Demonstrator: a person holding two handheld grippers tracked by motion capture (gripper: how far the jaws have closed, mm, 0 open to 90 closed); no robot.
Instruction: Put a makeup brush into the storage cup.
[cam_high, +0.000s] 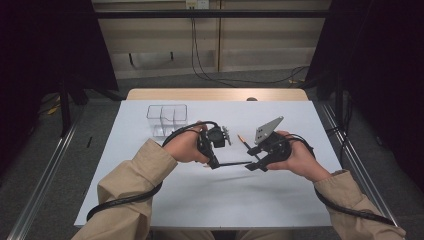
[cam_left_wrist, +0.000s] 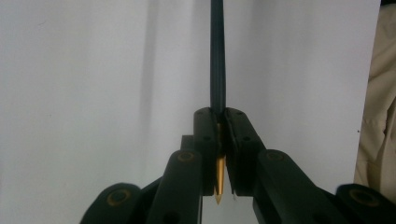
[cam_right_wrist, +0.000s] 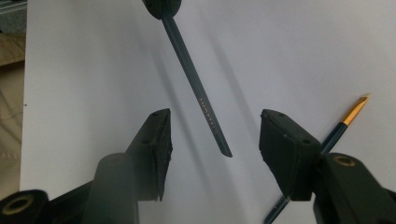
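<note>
My left gripper (cam_high: 214, 161) (cam_left_wrist: 222, 114) is shut on a dark teal pencil (cam_left_wrist: 217, 56) close to its gold pointed end (cam_left_wrist: 219, 184), which pokes back between the jaws. The pencil's shaft (cam_high: 235, 163) (cam_right_wrist: 194, 84) runs level above the table toward my right gripper (cam_high: 251, 159) (cam_right_wrist: 215, 123). That gripper stands open, with the pencil's blunt end hanging between its two pads (cam_right_wrist: 159, 135), touching neither. A second teal pencil with a gold tip (cam_high: 243, 141) (cam_right_wrist: 348, 116) lies on the white table just behind the right gripper.
A clear plastic box with compartments (cam_high: 167, 119) stands at the back left of the white tabletop (cam_high: 200, 200). The wooden table edge (cam_high: 215, 94) runs behind it. Both sleeved forearms rest over the near half.
</note>
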